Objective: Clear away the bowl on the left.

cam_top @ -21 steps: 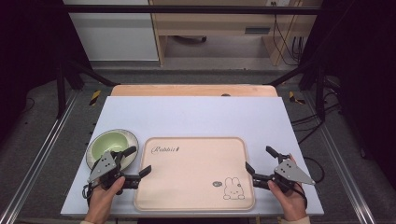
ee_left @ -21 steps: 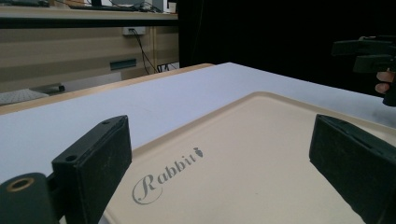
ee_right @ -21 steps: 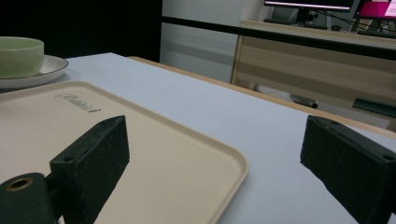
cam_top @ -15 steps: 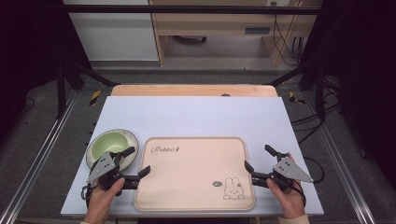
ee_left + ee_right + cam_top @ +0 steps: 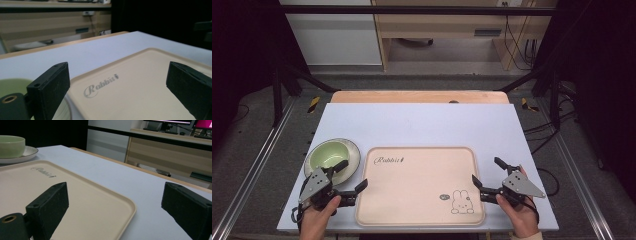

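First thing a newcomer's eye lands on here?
The beige tray with its rabbit drawing, near the table's front edge. An open gripper flanks it on each side: the left gripper beside the green bowl on its plate, and the right gripper at the tray's right edge.

Each gripper, left gripper (image 5: 351,176) and right gripper (image 5: 490,174), has thick black jaws and a grey three-cornered plate on top; brass-ringed holes show near the jaw bases.
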{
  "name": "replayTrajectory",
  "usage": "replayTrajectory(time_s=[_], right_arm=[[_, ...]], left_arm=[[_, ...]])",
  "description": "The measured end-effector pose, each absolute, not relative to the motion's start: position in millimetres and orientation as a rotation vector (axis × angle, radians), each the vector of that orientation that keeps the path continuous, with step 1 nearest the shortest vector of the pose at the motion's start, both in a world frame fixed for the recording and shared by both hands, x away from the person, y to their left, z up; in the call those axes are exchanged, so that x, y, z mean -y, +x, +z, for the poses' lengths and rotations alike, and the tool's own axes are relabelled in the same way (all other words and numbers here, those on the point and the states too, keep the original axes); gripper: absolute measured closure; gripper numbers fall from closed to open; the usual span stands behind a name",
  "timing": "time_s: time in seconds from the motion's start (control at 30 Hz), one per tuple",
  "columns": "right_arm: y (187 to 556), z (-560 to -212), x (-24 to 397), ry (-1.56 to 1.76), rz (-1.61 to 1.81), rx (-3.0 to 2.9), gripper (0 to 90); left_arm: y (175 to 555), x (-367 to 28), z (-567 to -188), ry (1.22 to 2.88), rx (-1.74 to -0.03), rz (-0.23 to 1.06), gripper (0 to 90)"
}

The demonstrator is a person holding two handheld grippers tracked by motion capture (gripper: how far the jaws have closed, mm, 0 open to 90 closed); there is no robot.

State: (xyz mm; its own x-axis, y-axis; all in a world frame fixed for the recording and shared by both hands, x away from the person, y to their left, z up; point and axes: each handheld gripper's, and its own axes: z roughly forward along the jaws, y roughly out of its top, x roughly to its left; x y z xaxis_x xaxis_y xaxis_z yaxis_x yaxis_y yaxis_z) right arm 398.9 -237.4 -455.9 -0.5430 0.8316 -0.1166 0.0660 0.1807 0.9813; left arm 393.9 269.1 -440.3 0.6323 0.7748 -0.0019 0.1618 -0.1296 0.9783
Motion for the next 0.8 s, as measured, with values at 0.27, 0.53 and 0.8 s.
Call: replayTrajectory(time_s=[0.27, 0.53, 0.8], right_arm=[[403.2, -456.8, 236.1, 0.854, 1.415, -1.785, 7.4], [401.8, -457.3, 234.0, 0.855, 1.407, -1.787, 7.3], [403.0, -458.0, 231.9, 0.863, 1.392, -1.793, 6.1]], left_arm=[[397.8, -271.7, -426.1, 1.697, -0.794, 0.715, 5.4], [412.9, -284.9, -408.7, 1.712, -0.839, 0.736, 6.0], [427.9, -303.4, -399.8, 1.721, -0.932, 0.731, 6.9]])
